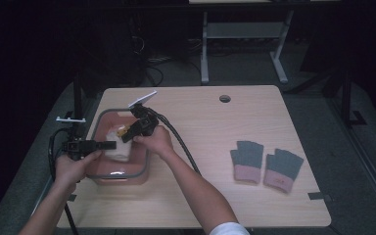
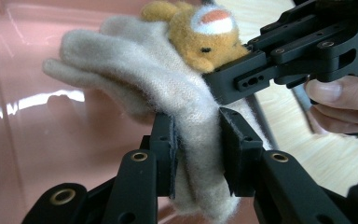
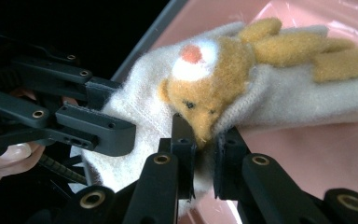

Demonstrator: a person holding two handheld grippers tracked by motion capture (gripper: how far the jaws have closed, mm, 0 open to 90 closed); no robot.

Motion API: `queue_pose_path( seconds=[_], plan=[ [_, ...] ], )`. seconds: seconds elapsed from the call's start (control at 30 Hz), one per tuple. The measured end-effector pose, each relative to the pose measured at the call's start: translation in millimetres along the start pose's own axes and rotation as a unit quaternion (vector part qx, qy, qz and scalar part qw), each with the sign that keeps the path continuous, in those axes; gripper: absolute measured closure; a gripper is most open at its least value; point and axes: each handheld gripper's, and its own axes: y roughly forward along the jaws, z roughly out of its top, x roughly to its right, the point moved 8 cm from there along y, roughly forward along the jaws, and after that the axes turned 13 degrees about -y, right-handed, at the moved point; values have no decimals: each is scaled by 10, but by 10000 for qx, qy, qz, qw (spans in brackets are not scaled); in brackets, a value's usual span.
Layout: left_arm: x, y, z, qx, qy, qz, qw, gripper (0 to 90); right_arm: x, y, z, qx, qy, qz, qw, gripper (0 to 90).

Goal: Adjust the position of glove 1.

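A cream knitted glove (image 1: 117, 148) with an orange bear face (image 2: 200, 35) sewn on it hangs over a pink container (image 1: 145, 165) at the table's left. My left gripper (image 1: 106, 145) is shut on the glove's cuff end (image 2: 196, 126). My right gripper (image 1: 126, 136) comes in from the far side and is shut on the fabric just under the bear's snout (image 3: 205, 133). In the right gripper view the glove (image 3: 289, 98) stretches to the right, with the left gripper (image 3: 107, 126) clamped at its left side. The right gripper (image 2: 242, 79) also appears in the left gripper view.
The pink container has a grey rim (image 1: 98, 128) and a shiny pink floor (image 2: 37, 140). A pair of grey fingerless gloves with pink cuffs (image 1: 248, 160) (image 1: 283, 169) lies on the right half of the wooden table (image 1: 210, 127). A round cable hole (image 1: 224, 98) sits near the far edge.
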Motion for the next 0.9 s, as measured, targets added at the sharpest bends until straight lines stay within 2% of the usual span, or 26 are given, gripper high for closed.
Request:
queue_pose_path(
  seconds=[0.13, 0.3, 0.37, 0.5, 0.63, 0.67, 0.9],
  plan=[
    [-49, 51, -41, -148, 38, 202, 9997, 683, 30, 78, -44, -137, -5, -11, 9999, 801],
    [-105, 109, -79, -237, 17, 314, 9992, 684, 58, 129, -76, -258, -64, -70, 9996, 787],
    [-153, 148, -124, -328, 45, 468, 9984, 692, 44, 124, -73, -285, -90, -110, 9995, 775],
    [-171, 170, -146, -331, 4, 498, 9982, 694, 57, 110, -87, -406, -139, -195, 9989, 748],
    [-220, 184, -164, -402, 68, 714, 9966, 695, 68, 120, -99, -488, -240, -351, 9979, 688],
    [-230, 190, -169, -405, 38, 740, 9964, 695, 68, 117, -97, -496, -251, -388, 9977, 679],
    [-275, 196, -198, -542, 172, 988, 9935, 682, 80, 61, -94, -584, -309, -569, 9962, 599]
  ],
)
